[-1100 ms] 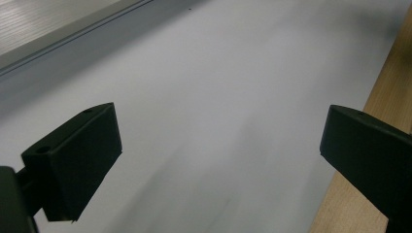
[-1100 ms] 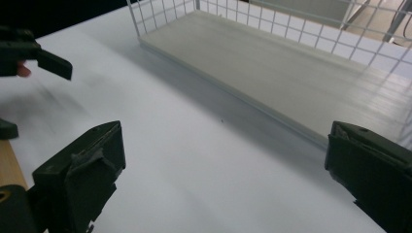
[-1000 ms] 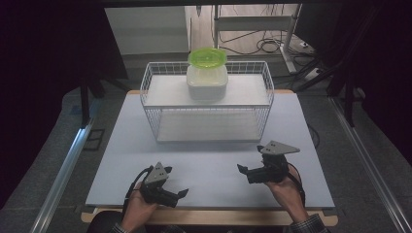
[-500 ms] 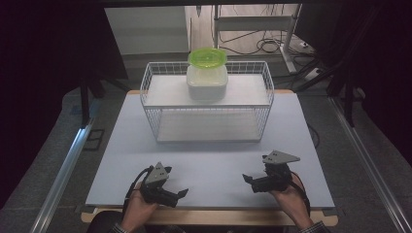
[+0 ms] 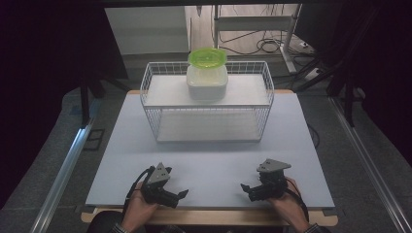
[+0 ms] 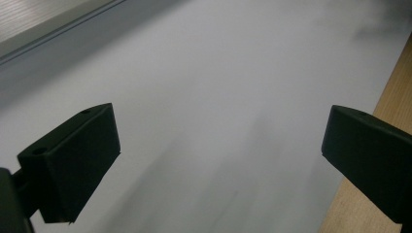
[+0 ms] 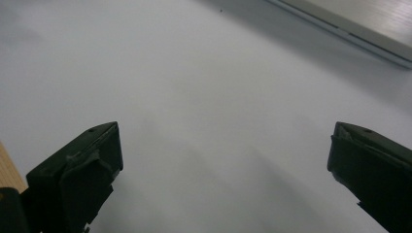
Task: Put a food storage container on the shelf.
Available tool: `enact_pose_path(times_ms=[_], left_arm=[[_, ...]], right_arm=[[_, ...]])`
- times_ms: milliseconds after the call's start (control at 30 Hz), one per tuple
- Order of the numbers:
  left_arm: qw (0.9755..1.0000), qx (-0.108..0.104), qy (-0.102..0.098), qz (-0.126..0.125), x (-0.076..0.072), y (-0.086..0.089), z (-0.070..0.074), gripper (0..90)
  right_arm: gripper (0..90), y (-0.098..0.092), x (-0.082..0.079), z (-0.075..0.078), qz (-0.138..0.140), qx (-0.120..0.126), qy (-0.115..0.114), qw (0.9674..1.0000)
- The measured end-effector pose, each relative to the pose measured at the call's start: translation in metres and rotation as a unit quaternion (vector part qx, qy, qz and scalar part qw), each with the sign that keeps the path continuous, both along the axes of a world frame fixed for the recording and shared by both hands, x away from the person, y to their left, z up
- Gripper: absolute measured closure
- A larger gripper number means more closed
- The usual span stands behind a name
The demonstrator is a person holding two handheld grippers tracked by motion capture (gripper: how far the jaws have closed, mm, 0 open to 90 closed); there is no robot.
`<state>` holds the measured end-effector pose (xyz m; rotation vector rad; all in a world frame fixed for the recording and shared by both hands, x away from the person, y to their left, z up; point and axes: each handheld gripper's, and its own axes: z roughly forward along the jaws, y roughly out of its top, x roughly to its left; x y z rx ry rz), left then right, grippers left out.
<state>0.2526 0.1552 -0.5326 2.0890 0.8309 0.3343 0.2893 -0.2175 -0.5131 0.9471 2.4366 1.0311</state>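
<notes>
High view. A white mat (image 5: 209,160) covers the table (image 5: 301,218), whose wooden edge shows along the near side. At the far end of the mat stands a white wire rack (image 5: 206,104). On the rack's upper shelf sits a white tub (image 5: 207,82), and a green bowl (image 5: 207,57) rests on top of the tub. The left gripper (image 5: 180,195) lies low over the near left part of the mat, held in the left hand (image 5: 138,208); its jaws are spread and point toward the middle of the table. The right gripper (image 5: 245,188) lies over the near right part of the mat, held in the right hand (image 5: 286,206); its jaws are likewise spread and point inward, toward the left gripper. The two grippers are well apart from each other. Tub and bowl stand well beyond both grippers, across the bare mat, roughly midway between them in the sideways direction. Neither gripper touches the rack, the tub or the bowl.

Left gripper view. The two black jaws stand wide apart with nothing between them; beneath them lies bare mat, with the wooden table edge at the right.

Right gripper view. The two black jaws stand wide apart and empty over bare mat; a sliver of wood shows at the lower left.
</notes>
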Motion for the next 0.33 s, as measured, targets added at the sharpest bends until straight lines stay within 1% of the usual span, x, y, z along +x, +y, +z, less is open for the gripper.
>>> enact_pose_path(times_ms=[133,333], left_arm=[[1.0000,0.002,0.002,0.003,0.0003,0.0001,-0.0007,0.1],[1.0000,0.002,0.002,0.005,0.0009,-0.0001,-0.0007,0.1]], right_arm=[[0.0,0.0024,-0.0001,-0.0020,0.005,-0.007,0.002,1.0000],[0.0,0.0012,0.0018,-0.0033,0.001,-0.004,0.009,1.0000]])
